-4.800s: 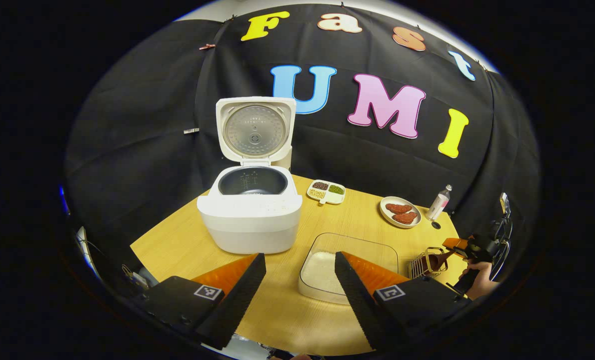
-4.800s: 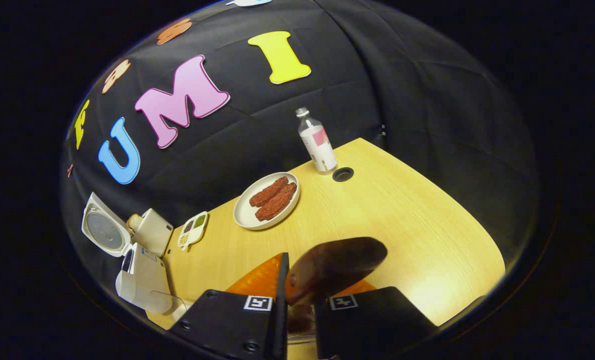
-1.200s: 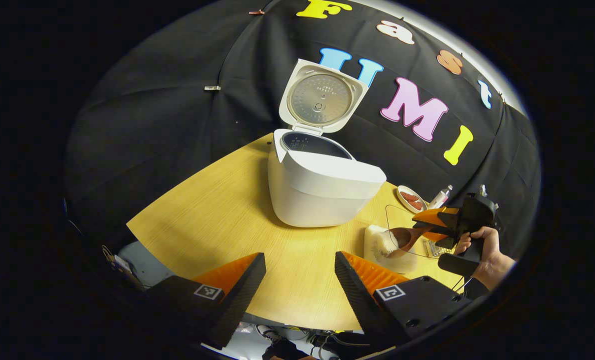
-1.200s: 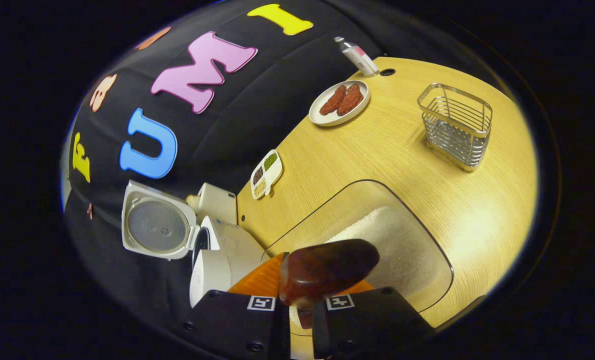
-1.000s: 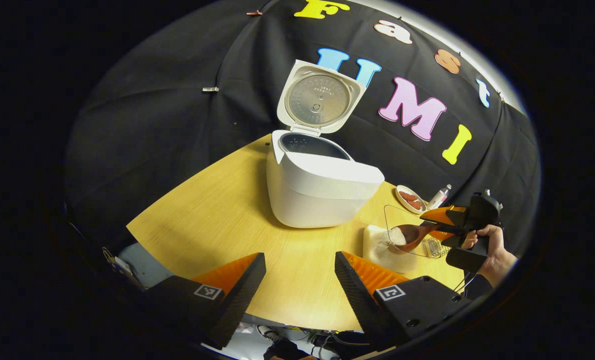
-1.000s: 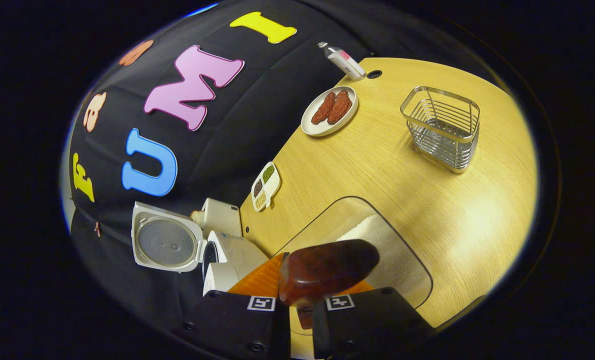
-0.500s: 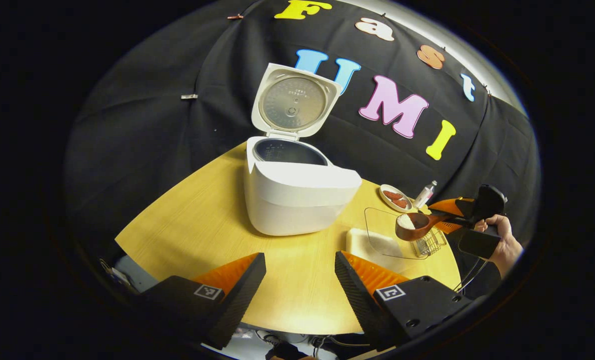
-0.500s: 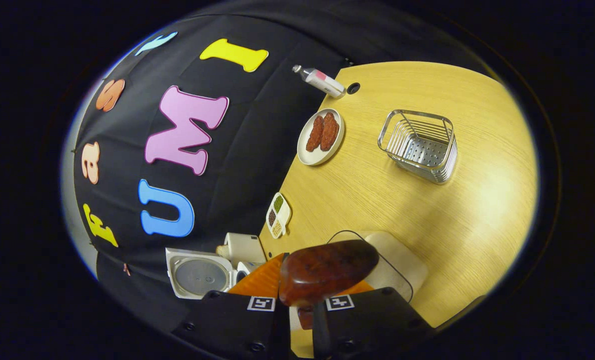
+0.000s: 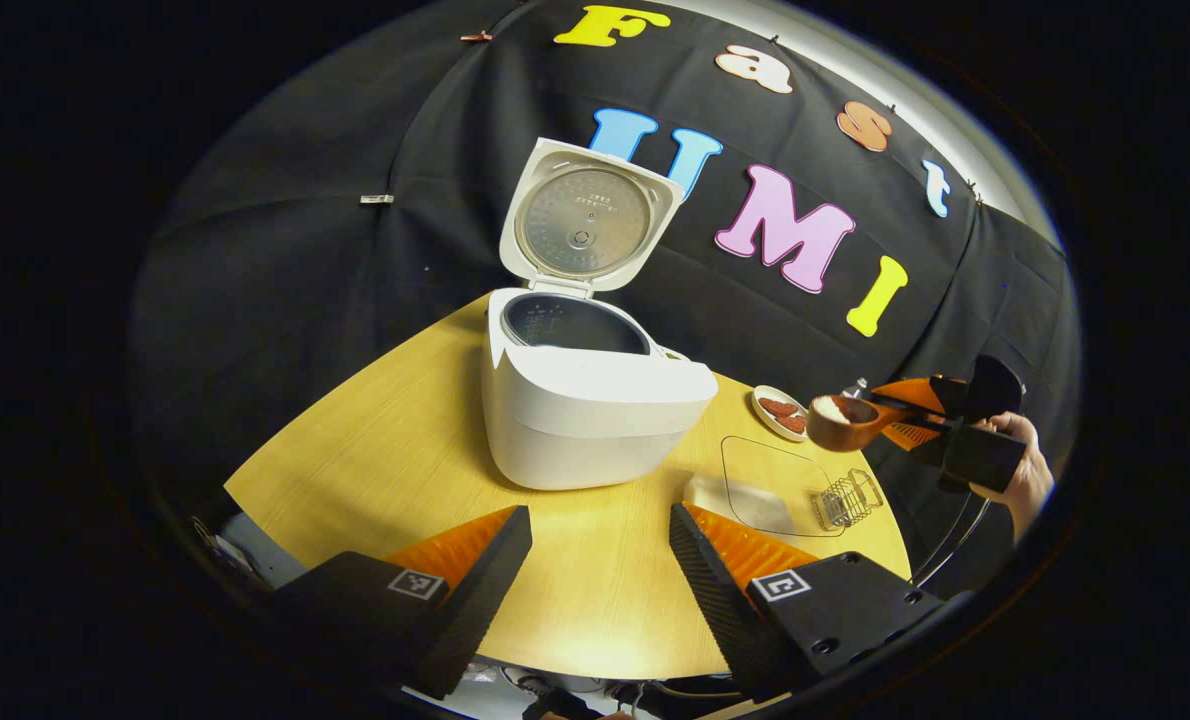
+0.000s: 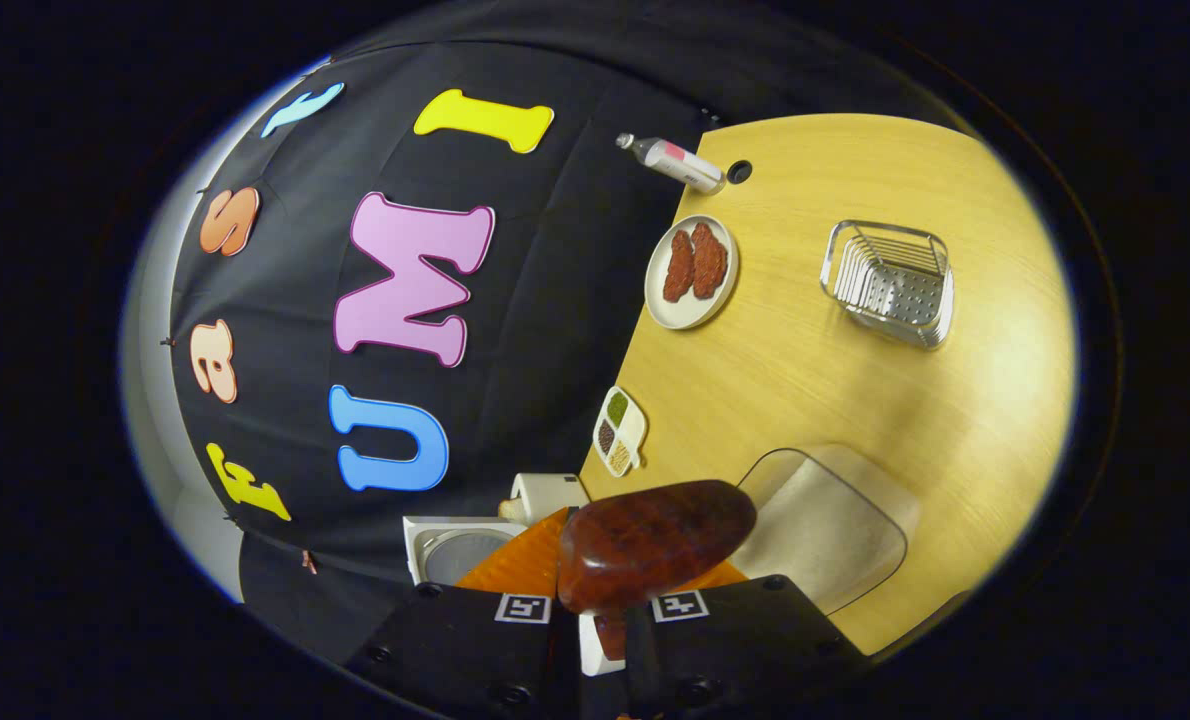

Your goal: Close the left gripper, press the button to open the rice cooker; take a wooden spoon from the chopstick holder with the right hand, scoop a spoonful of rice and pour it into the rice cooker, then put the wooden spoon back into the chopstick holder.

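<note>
Wooden spoon [image 9: 845, 422] with rice is pinched by right gripper [image 9: 920, 415] above plate [image 9: 777, 412]; left gripper [image 9: 595, 560] spread, rice cooker [image 9: 585, 400] lid raised

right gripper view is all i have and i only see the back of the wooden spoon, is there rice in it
Observer: Yes. The left gripper view shows a small white heap of rice in the bowl of the wooden spoon.
Operator: is it over the opening yet
Observer: No. The spoon hangs in the air to the right of the rice cooker, apart from it, above the far right part of the table.
Operator: what's the other gripper doing
Observer: The left gripper is open and holds nothing, over the near edge of the table in front of the cooker.
</note>
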